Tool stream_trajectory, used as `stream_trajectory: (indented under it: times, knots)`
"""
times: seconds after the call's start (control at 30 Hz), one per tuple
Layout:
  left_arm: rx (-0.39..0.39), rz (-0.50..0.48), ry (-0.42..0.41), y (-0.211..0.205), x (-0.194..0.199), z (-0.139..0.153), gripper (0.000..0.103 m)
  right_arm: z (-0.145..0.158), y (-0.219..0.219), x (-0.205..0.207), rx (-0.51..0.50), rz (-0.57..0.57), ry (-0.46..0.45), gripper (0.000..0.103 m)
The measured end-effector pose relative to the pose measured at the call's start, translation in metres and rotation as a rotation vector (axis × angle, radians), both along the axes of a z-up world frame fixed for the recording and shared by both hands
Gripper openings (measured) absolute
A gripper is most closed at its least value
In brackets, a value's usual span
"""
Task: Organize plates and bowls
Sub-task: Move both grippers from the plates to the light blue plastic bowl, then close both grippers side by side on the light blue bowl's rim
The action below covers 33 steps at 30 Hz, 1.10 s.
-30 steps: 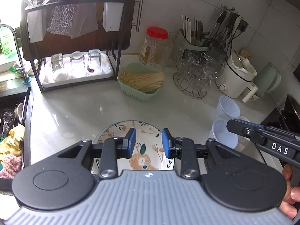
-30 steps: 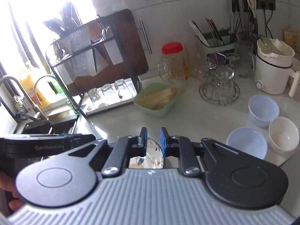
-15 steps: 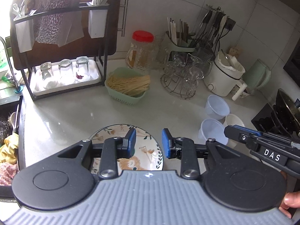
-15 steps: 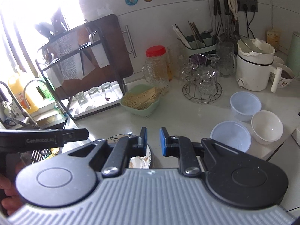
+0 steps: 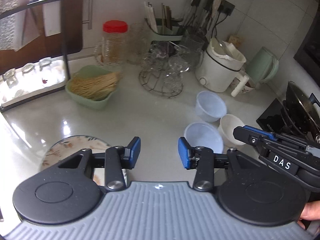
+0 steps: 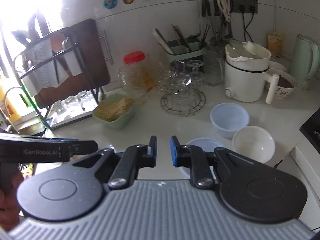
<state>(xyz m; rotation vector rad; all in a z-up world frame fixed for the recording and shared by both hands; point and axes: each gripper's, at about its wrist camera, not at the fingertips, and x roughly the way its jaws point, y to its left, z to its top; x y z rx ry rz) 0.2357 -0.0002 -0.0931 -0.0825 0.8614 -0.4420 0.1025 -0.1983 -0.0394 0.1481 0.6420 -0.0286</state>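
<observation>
A floral plate (image 5: pixel 76 146) lies on the white counter at the near left, partly hidden by my left gripper (image 5: pixel 159 152), which is open and empty above the counter. Two pale blue bowls (image 5: pixel 210 106) (image 5: pixel 202 137) and a white bowl (image 5: pixel 230 128) stand in a cluster to the right. In the right wrist view the same bowls show: the far blue one (image 6: pixel 229 118), the near blue one (image 6: pixel 204 143) and the white one (image 6: pixel 253 143). My right gripper (image 6: pixel 163 150) is slightly open, empty, just left of the near blue bowl.
A green basket of noodles (image 5: pixel 92 90), a red-lidded jar (image 5: pixel 115 40), a wire rack of glasses (image 5: pixel 162 76), a white cooker (image 5: pixel 220 70) and a green kettle (image 5: pixel 262 66) line the back. A dish rack (image 6: pixel 60 80) stands left, a stove (image 5: pixel 296 110) right.
Both grippers have swung right, away from the plate and toward the bowls. The left gripper's jaws have opened wider. The right gripper's jaws have opened a little.
</observation>
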Motion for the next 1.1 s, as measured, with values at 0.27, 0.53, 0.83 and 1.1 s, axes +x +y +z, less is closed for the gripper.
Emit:
stream_trajectory:
  times: [0.27,0.53,0.83,1.1]
  knots:
    - [-0.011,0.004,0.109,-0.046,0.037,-0.029,0.052,-0.024,-0.043,0.008,-0.008,-0.046,0.033,0.018]
    - [0.045,-0.018,0.160,-0.082,0.060,-0.062,0.053,-0.051,-0.079,0.013,0.044,-0.075,0.060,0.018]
    - [0.091,-0.032,0.222,-0.108,0.079,-0.082,0.056,-0.075,-0.116,0.017,0.079,-0.161,0.071,0.063]
    - [0.092,-0.024,0.283,-0.121,0.089,-0.097,0.057,-0.093,-0.128,0.013,0.136,-0.131,0.070,0.071]
